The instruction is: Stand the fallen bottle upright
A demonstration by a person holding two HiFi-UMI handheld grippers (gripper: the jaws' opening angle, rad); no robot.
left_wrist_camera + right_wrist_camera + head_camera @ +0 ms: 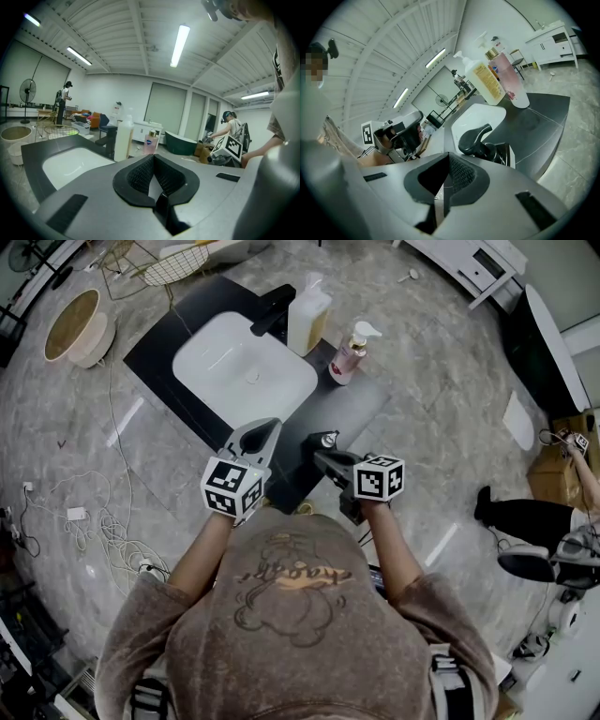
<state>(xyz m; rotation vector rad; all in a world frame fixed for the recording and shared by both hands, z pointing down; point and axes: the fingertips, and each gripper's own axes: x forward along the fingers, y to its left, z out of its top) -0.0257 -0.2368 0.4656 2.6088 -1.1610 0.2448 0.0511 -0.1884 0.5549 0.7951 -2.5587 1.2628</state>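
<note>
Past the person's brown shirt [291, 615], the head view shows the left gripper [266, 429] and right gripper [325, 440] over the near edge of the dark counter [352, 411], with the pink pump bottle [348, 354] upright beside the tall soap bottle [307, 317]. The left gripper view shows its jaws clenched together on nothing. The right gripper view shows the same, jaws clenched and empty.

Head view looks steeply down; 2 gripper views skim low, sharing the basin [244, 371]
</note>
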